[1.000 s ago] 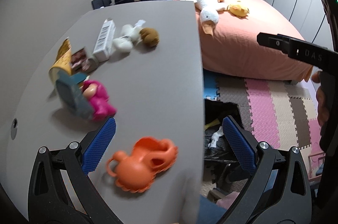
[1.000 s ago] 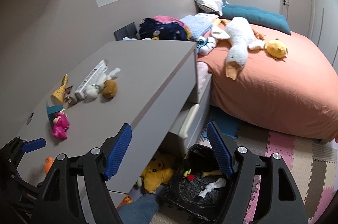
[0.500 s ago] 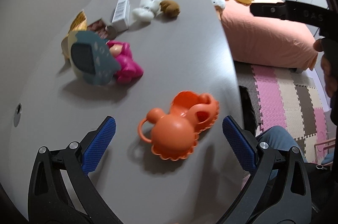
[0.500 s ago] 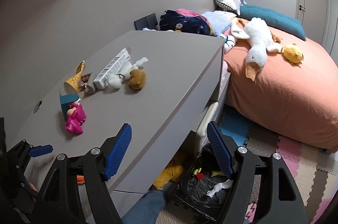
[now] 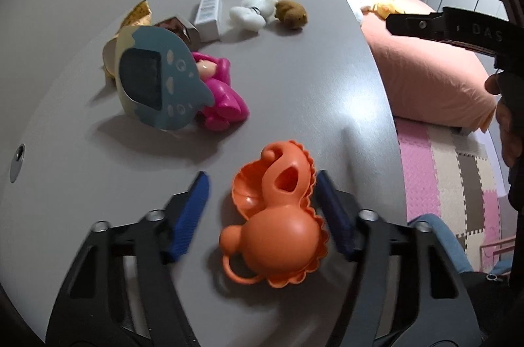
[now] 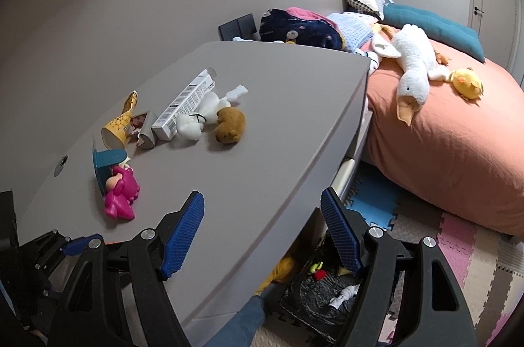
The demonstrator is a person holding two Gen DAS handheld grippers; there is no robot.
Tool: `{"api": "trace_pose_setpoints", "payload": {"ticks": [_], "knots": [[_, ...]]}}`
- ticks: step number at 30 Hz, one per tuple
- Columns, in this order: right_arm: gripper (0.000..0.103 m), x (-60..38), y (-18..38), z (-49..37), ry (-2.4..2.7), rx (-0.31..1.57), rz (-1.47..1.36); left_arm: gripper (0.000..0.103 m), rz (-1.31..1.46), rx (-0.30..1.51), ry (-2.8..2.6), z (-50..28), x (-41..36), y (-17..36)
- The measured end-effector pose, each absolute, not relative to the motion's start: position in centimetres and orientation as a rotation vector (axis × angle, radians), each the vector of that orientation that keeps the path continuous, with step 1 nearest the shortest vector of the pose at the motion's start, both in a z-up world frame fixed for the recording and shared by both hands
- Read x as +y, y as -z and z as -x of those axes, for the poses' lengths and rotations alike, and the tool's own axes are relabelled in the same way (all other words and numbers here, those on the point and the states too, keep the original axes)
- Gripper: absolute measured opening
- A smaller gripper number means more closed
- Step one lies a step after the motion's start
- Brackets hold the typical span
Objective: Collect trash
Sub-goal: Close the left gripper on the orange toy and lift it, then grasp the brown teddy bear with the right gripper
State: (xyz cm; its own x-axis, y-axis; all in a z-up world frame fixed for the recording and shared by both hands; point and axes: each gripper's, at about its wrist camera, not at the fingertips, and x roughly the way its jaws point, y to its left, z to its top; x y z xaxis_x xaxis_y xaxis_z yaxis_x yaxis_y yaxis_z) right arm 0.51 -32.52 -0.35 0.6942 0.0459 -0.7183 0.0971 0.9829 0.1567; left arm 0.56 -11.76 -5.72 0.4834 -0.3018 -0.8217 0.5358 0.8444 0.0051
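Note:
An orange plastic toy (image 5: 278, 216) lies on the grey desk (image 5: 294, 91) near its front edge. My left gripper (image 5: 262, 180) straddles it and its jaws are closing. The right pad sits at the toy's scalloped rim; the left pad stands clear of it. Farther back lie a blue card package (image 5: 157, 81), a pink doll (image 5: 219, 94), a yellow paper cup (image 6: 119, 124), a silver wrapper (image 6: 145, 130) and a white box (image 6: 186, 101). My right gripper (image 6: 262, 198) hangs open and empty over the desk's front edge. A black trash bag (image 6: 327, 291) sits on the floor below.
A white plush (image 6: 196, 114) and a brown plush (image 6: 231, 124) lie mid-desk. A bed with an orange cover (image 6: 442, 134) stands to the right, with a goose plush (image 6: 412, 65) on it. Foam mats (image 6: 458, 248) cover the floor. A person's blue-trousered leg (image 6: 242, 320) is under the desk edge.
My left gripper has come down over the orange toy and its jaws have narrowed around it. The right gripper has drifted in over the desk's edge, still open.

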Motion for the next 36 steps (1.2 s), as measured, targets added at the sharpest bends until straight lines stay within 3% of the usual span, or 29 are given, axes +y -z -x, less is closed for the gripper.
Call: {"api": "trace_pose_setpoints", "payload": {"ticks": [3,19,24,32,36], "knots": [[0.074,-32.2,0.6,-1.5,0.022,0.804,-0.192,0.047,-0.244,0.927,0.512,-0.8,-11.2,5.6],[0.074,-30.7,2.4,-8.7,0.027,0.853,-0.143,0.046,-0.173,0.916,0.558,-3.3,-12.1,4.3],[0.063,-30.2,2.8,-11.0,0.022,0.873,-0.118,0.046,-0.161,0.911,0.558,-4.6,-12.3,4.1],[0.054,-29.4,3.9,-13.6,0.008,0.904,-0.093,0.046,-0.141,0.92,0.536,-6.0,-11.8,4.3],[0.039,-29.4,4.7,-14.2,0.011,0.919,-0.084,0.046,-0.135,0.93,0.534,-5.9,-11.6,4.5]]}}
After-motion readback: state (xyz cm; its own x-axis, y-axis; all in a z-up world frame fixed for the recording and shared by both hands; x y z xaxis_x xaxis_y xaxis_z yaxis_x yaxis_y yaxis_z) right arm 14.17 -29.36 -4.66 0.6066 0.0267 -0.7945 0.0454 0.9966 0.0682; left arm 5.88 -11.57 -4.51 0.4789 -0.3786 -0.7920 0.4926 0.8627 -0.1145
